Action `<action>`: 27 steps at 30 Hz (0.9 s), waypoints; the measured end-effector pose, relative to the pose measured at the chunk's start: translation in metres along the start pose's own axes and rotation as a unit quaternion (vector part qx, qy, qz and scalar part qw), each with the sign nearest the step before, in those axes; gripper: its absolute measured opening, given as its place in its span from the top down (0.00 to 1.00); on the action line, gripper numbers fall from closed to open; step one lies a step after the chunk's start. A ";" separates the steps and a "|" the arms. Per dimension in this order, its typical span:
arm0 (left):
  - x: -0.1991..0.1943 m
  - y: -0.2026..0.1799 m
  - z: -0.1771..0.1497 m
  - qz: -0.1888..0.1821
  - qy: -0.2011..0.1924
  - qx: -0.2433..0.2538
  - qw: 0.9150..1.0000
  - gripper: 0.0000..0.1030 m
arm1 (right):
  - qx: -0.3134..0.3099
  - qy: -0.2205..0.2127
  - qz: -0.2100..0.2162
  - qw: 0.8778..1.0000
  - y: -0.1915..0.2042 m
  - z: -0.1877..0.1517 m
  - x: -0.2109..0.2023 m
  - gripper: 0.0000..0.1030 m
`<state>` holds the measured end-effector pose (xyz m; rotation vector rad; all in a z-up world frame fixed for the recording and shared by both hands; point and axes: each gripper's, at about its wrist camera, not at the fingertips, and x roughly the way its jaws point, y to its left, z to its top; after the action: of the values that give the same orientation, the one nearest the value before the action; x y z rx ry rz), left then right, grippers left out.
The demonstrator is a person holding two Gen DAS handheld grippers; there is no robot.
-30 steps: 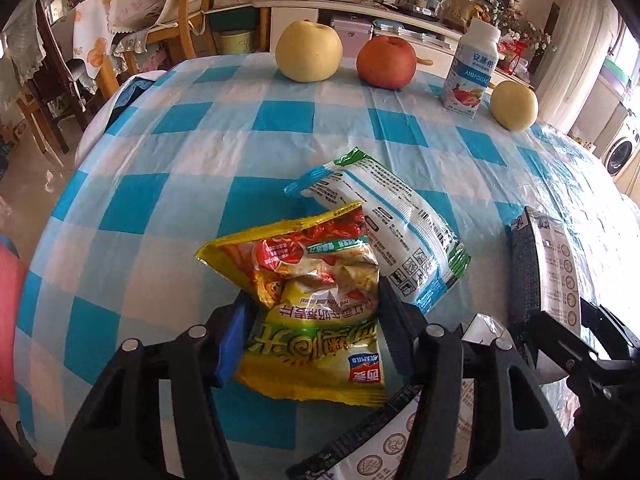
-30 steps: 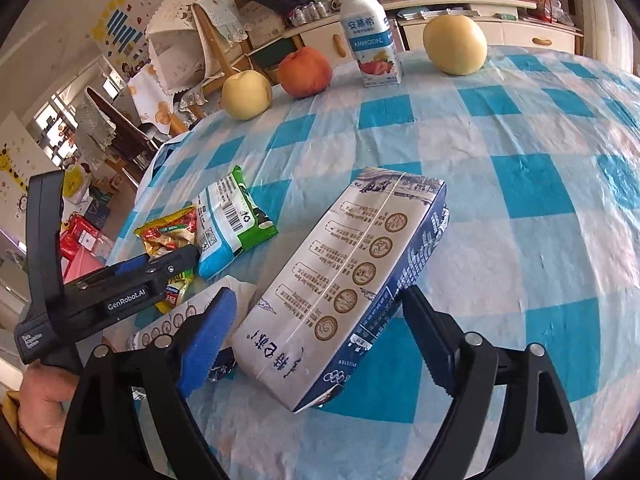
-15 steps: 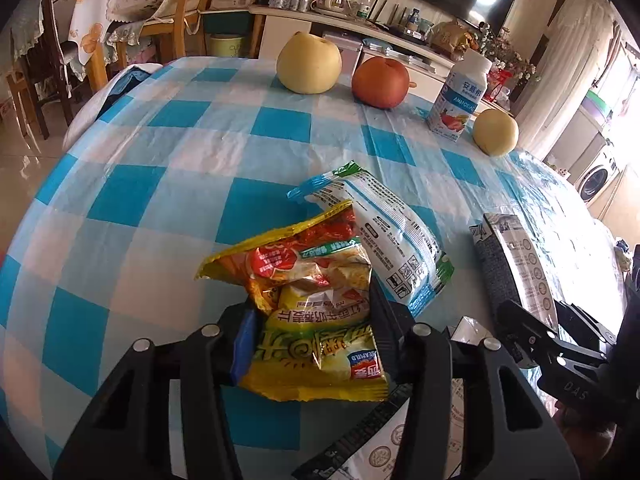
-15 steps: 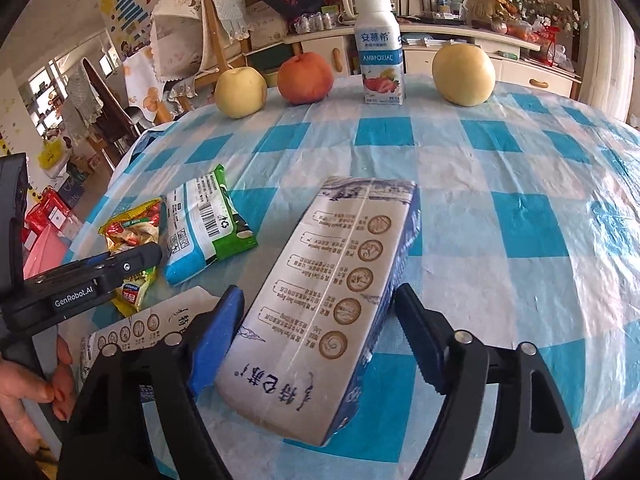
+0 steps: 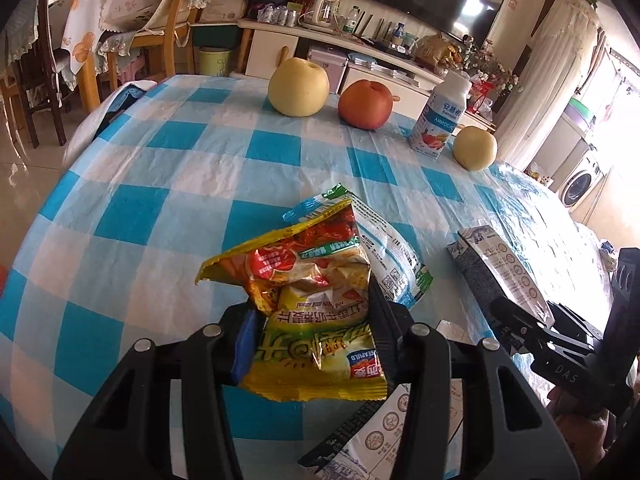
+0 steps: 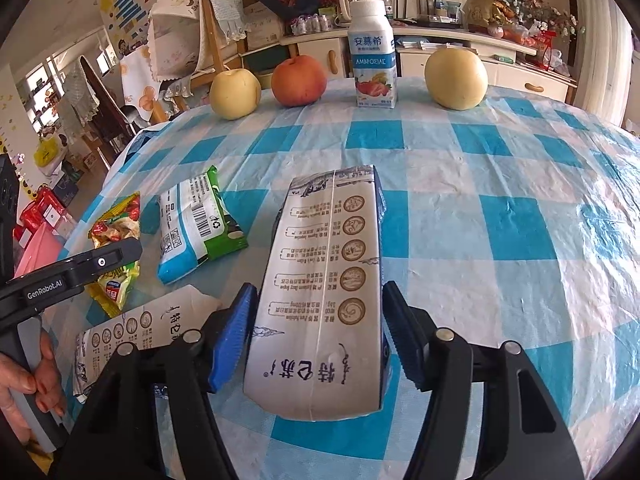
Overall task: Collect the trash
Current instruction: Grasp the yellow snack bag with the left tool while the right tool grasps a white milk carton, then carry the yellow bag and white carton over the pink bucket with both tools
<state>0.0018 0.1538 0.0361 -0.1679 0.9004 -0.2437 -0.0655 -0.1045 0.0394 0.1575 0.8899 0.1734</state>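
Left wrist view: left gripper [image 5: 310, 334] clamped on yellow snack wrapper [image 5: 308, 312], pads pressing both sides of its near half. Wrapper's long axis runs straight ahead along the fingers, far end overlapping blue-white packet [image 5: 390, 256] on checked tablecloth [image 5: 168, 184]. Flattened carton [image 5: 372, 436] just under the right finger. Right gripper visible at far right, astride milk carton [image 5: 500, 276].

Right wrist view: right gripper [image 6: 318, 340] straddling milk carton [image 6: 328, 288], carton lying flat, long axis pointing away between the fingers. Blue pad touching or almost touching left side; small gap at right pad; grip not yet closed. Carton dead centre, so closure alone probably suffices. Pears, apple and yoghurt bottle [image 6: 373, 60] well apart at far edge.
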 end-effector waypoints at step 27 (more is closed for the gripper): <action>-0.071 0.042 0.026 0.100 -0.111 -0.012 0.989 0.52 | -0.040 -0.064 -0.010 0.997 0.045 0.015 -0.049 0.40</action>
<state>-0.0147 0.2152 0.0951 -0.1233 0.6925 -0.0255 -0.0878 -0.0722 0.0949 0.0847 0.7550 0.1769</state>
